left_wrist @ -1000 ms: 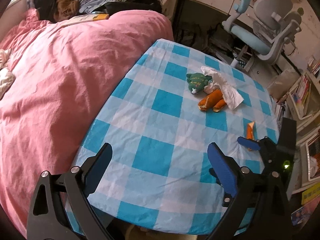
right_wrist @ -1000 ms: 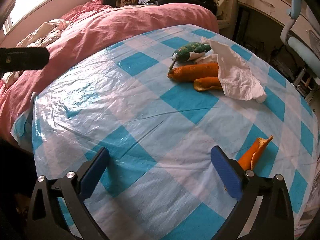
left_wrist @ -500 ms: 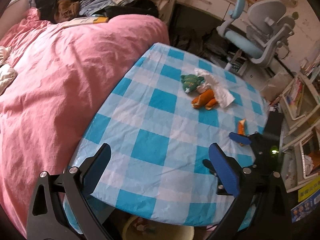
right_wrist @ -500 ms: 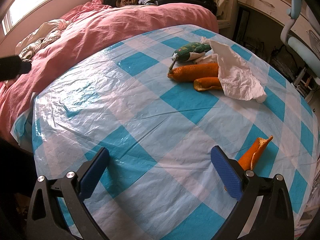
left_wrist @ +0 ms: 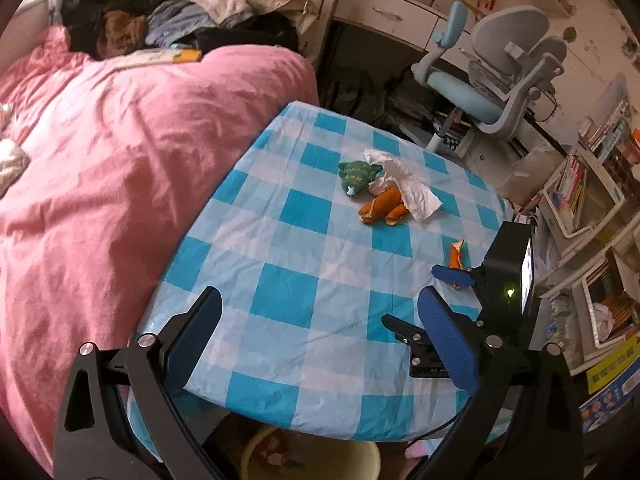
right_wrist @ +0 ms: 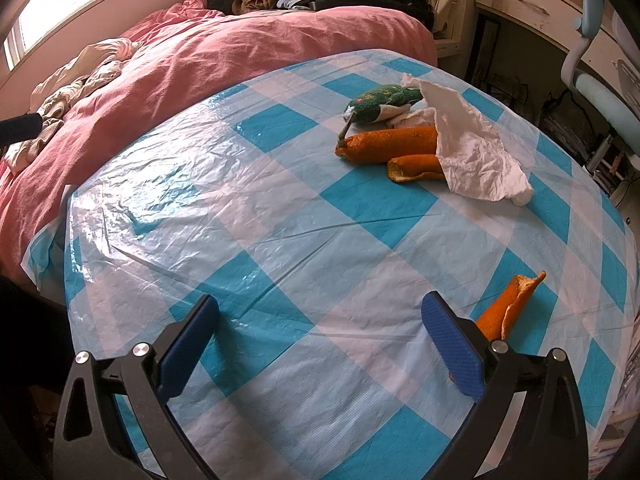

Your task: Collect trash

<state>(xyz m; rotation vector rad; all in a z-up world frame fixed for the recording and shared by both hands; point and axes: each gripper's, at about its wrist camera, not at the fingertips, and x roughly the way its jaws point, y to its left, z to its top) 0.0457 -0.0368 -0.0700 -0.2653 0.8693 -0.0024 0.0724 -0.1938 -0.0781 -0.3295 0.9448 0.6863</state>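
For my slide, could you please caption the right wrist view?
Open right tongs hover over checked tablecloth near orange peel.

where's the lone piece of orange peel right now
In the right wrist view the lone orange peel lies on the checked tablecloth just beyond the right gripper's right-hand finger, apart from the tissue pile.

A: The tissue (right_wrist: 472, 148) covers the far ends of both peels (right_wrist: 394, 144)

B: And the right claw (right_wrist: 320, 332) hides the lone peel's (right_wrist: 510, 304) base. The bin (left_wrist: 312, 458) under the surface (left_wrist: 280, 240) is cut off
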